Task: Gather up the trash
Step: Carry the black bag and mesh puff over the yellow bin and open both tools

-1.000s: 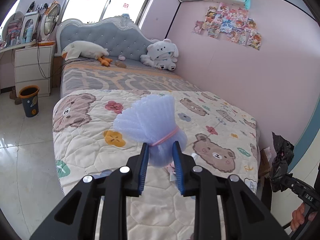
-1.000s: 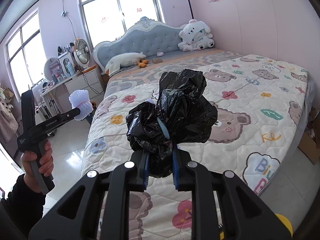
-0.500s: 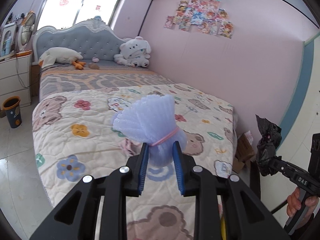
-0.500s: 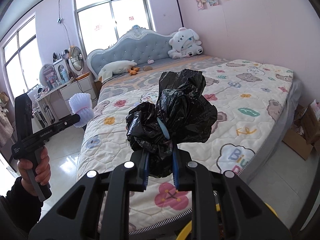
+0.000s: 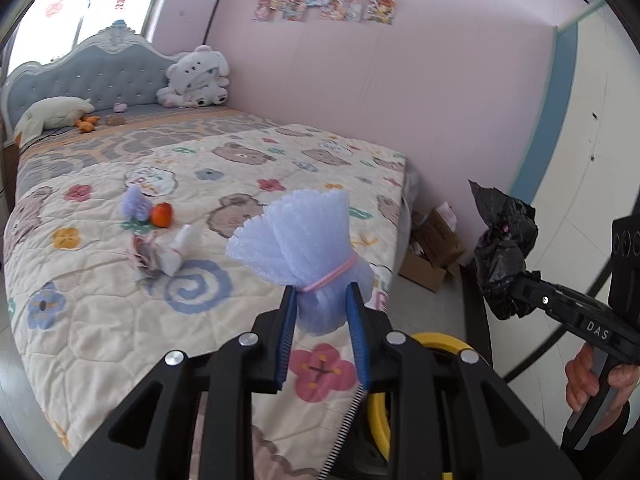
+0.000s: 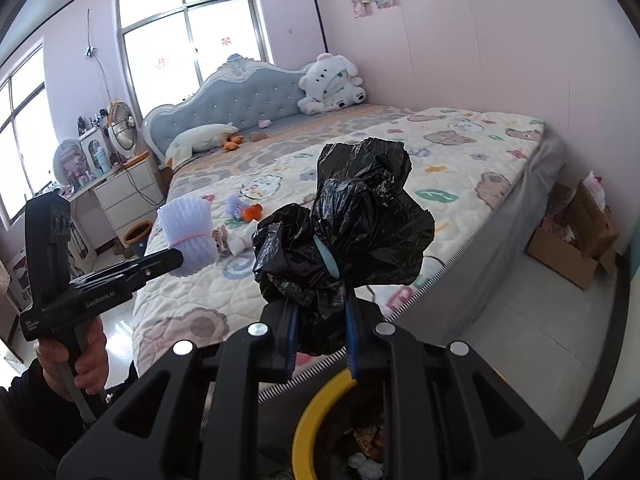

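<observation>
My left gripper [image 5: 321, 300] is shut on a pale purple foam net [image 5: 304, 240] tied with a pink band; it also shows in the right wrist view [image 6: 188, 236]. My right gripper [image 6: 320, 312] is shut on a crumpled black plastic bag [image 6: 348, 220], seen too in the left wrist view [image 5: 502, 240]. A yellow-rimmed trash bin [image 6: 316, 412] with litter inside stands below both grippers, partly hidden by them [image 5: 380, 408]. On the bed lie another purple foam net [image 5: 134, 202], an orange fruit [image 5: 161, 215] and crumpled white paper [image 5: 160, 252].
The bed [image 5: 100, 320] with a bear quilt fills the left. Cardboard boxes [image 6: 576, 236] sit on the floor by the pink wall. A white nightstand [image 6: 124, 196], a fan [image 6: 122, 122] and a small bin [image 6: 138, 236] stand by the headboard.
Both grippers have swung away from the bed's side toward its foot, still holding their loads. The yellow-rimmed bin has come into view beneath them.
</observation>
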